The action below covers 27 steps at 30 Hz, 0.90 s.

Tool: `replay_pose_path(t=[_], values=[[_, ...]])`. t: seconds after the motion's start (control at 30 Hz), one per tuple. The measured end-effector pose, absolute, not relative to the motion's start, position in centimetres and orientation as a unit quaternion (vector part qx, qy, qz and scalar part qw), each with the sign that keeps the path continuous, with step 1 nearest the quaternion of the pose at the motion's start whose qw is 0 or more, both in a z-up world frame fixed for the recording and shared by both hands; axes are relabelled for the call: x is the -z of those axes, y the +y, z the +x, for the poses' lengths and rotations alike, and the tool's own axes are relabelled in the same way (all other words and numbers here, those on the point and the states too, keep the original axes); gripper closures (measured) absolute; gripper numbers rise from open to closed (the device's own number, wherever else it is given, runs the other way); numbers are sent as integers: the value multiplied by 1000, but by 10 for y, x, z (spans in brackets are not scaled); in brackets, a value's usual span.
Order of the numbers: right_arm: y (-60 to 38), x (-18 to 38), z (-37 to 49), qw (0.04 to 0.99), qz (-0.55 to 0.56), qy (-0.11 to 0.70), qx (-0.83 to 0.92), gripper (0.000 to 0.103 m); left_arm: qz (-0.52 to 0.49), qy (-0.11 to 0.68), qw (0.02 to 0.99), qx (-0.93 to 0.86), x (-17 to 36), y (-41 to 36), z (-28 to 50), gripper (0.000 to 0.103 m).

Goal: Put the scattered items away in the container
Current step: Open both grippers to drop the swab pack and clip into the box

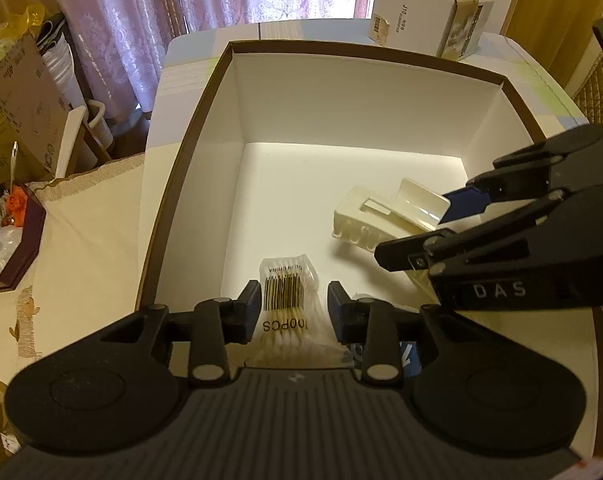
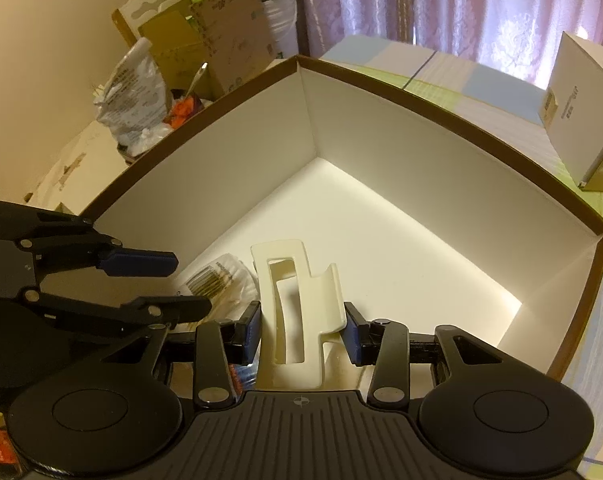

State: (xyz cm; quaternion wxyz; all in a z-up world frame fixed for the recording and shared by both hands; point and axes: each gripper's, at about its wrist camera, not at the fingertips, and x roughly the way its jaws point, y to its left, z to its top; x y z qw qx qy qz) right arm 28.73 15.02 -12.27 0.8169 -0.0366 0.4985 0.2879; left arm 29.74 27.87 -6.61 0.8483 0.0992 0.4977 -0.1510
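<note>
A big open box with a brown rim and white inside fills both views. In the left wrist view my left gripper is shut on a clear pack of cotton swabs, barcode up, low over the box's near floor. The right wrist view shows that pack by the left gripper. My right gripper is shut on a cream plastic holder, held tilted inside the box at its right side.
A white carton stands on the table behind the box. A dark tray of clutter and cardboard boxes sit off to the left. Curtains hang at the back. The far half of the box floor is bare.
</note>
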Motion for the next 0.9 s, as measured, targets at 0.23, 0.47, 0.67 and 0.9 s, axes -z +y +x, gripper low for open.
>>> replay_pose_path(t=[0.23,0.47,0.67,0.9], values=[[145,102,277,830,-35,468,-301,32,97,505,845,147,65,279,284,57],[134,80,249,835,-67,447,-313,7,90,502,847,150,55,280,268,38],[128,72,222,836,-84,438,-321,2,93,496,852,139,40,280,255,18],[124,65,197,838,-104,427,-322,2,104,487,856,141,26,277,238,10]])
